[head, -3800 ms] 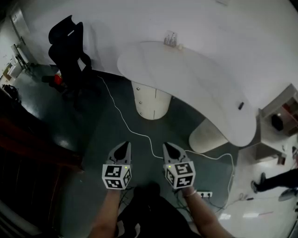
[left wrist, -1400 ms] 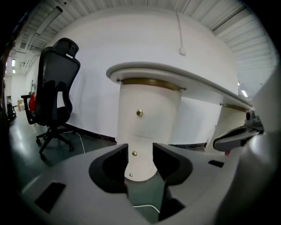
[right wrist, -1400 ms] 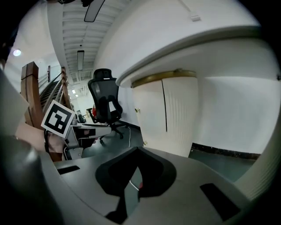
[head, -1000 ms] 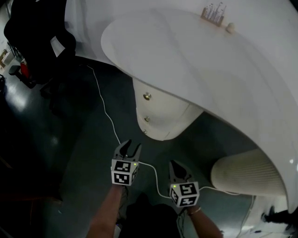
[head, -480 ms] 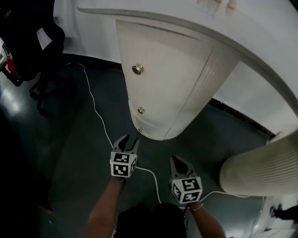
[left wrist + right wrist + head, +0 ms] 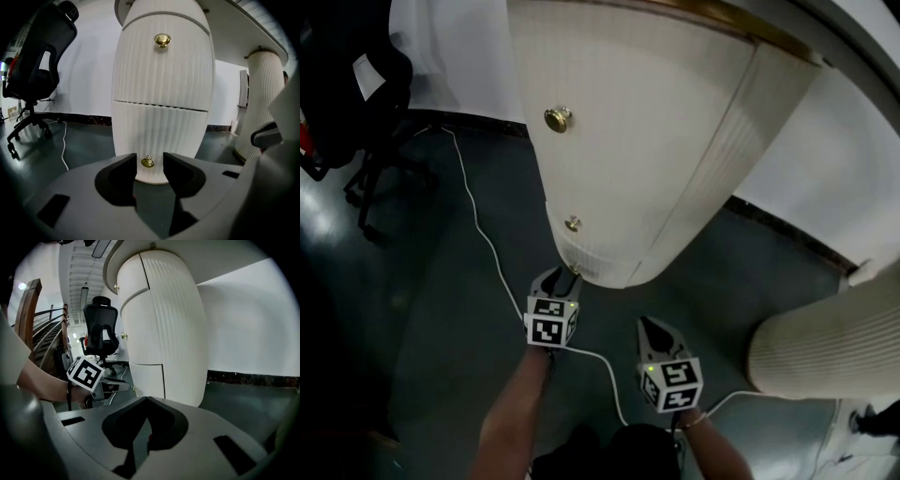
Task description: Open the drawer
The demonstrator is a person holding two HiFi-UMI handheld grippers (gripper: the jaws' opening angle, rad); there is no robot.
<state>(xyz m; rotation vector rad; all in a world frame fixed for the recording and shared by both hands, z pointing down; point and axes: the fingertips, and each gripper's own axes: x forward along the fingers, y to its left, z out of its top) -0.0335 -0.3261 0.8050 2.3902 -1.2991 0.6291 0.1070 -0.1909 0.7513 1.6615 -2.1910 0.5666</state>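
Note:
A white ribbed cabinet [image 6: 647, 150] stands under the desk, with stacked drawers and brass knobs [image 6: 557, 118] [image 6: 573, 224]. The bottom drawer [image 6: 159, 131] has its own small brass knob [image 6: 147, 162] near the floor. My left gripper [image 6: 149, 159] is open, one jaw on each side of that knob without closing on it. In the head view the left gripper [image 6: 562, 275] sits at the cabinet's foot. My right gripper [image 6: 650, 330] hangs back to the right, shut and empty; its view shows the jaws [image 6: 146, 400] together and the cabinet [image 6: 159, 324] ahead. All drawers look closed.
A black office chair [image 6: 33, 61] stands to the left. A white cable [image 6: 487, 244] runs across the dark floor. A second ribbed pedestal [image 6: 825, 356] rises at the right. A stair railing [image 6: 33, 324] shows far left in the right gripper view.
The person has come close to the cabinet and lower. My left gripper has moved forward to the bottom knob. The right gripper stays shut behind it.

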